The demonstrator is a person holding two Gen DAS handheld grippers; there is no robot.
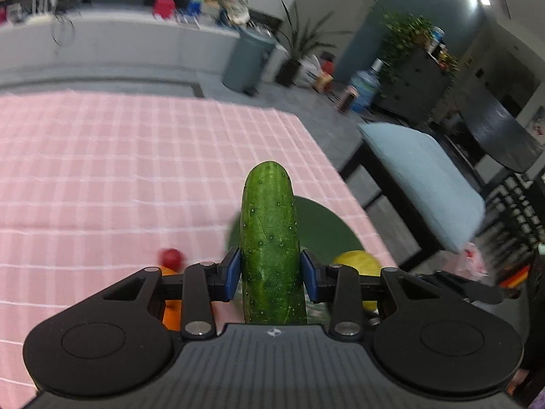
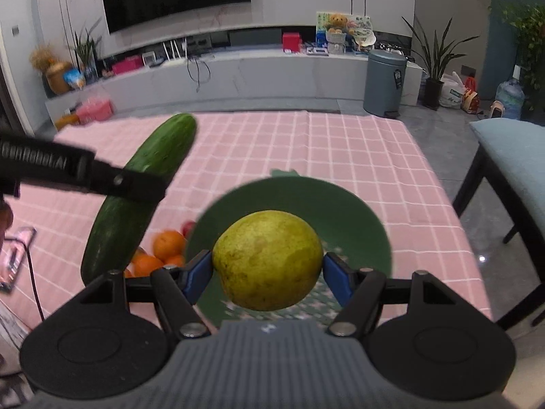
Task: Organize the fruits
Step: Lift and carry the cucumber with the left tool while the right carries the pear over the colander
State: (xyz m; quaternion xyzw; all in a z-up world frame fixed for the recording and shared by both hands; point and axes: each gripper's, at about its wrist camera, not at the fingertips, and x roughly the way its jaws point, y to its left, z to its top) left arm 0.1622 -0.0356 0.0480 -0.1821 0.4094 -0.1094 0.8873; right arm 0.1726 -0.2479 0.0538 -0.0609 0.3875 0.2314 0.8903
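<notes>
My left gripper (image 1: 270, 272) is shut on a green cucumber (image 1: 269, 238) and holds it above the pink checked tablecloth (image 1: 119, 170). The cucumber also shows in the right wrist view (image 2: 143, 184), held in the air left of the green plate (image 2: 361, 218). My right gripper (image 2: 267, 272) is shut on a yellow-green round fruit (image 2: 267, 260) above that plate. The plate (image 1: 323, 228) and the yellow-green fruit (image 1: 357, 264) also show behind the cucumber in the left wrist view. Oranges (image 2: 167, 245) and a small red fruit (image 1: 171, 258) lie on the cloth left of the plate.
A blue-cushioned chair (image 2: 511, 156) stands at the table's right side. A phone with a cable (image 2: 13, 255) lies at the left edge. A grey bin (image 2: 385, 81), potted plants and a long low cabinet (image 2: 238, 75) stand beyond the table.
</notes>
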